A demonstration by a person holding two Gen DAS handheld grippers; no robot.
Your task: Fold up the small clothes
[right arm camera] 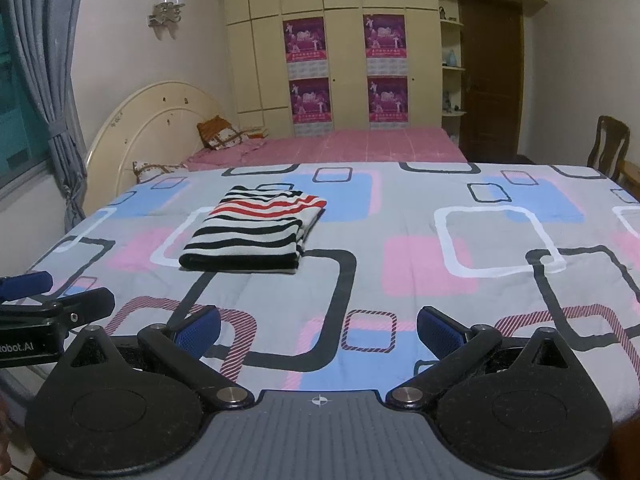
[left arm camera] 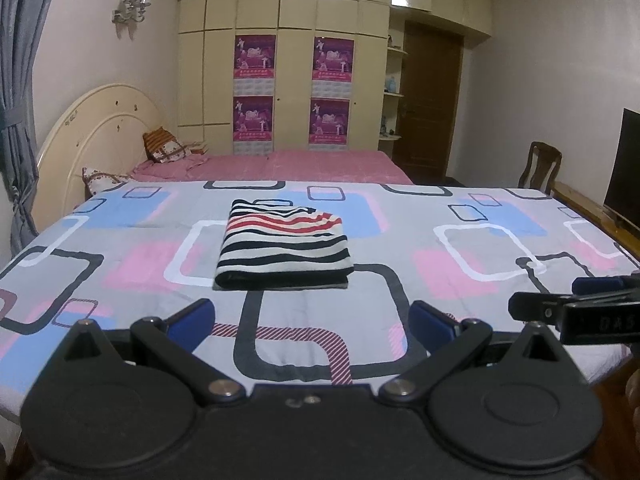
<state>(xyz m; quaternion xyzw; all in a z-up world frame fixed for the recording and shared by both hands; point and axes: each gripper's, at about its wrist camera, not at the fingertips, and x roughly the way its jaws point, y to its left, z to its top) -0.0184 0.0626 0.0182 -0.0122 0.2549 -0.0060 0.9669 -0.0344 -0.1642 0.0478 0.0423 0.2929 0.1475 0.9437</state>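
A small striped garment point(left arm camera: 282, 246), black, white and red, lies folded into a neat rectangle on the patterned bedspread point(left arm camera: 440, 248). It also shows in the right wrist view point(right arm camera: 256, 232). My left gripper point(left arm camera: 311, 322) is open and empty, held back from the garment near the bed's front edge. My right gripper point(right arm camera: 319, 330) is open and empty, to the right of the garment and also back from it. The right gripper's side shows at the right edge of the left wrist view point(left arm camera: 576, 308). The left gripper's side shows at the left edge of the right wrist view point(right arm camera: 48, 304).
A second bed with a pink sheet point(left arm camera: 280, 164) and pillows point(left arm camera: 164, 146) stands behind, with a cream headboard point(left arm camera: 92, 136). A wardrobe point(left arm camera: 288, 72), a brown door point(left arm camera: 430, 100), a wooden chair point(left arm camera: 538, 166) and a dark screen point(left arm camera: 626, 168) lie beyond.
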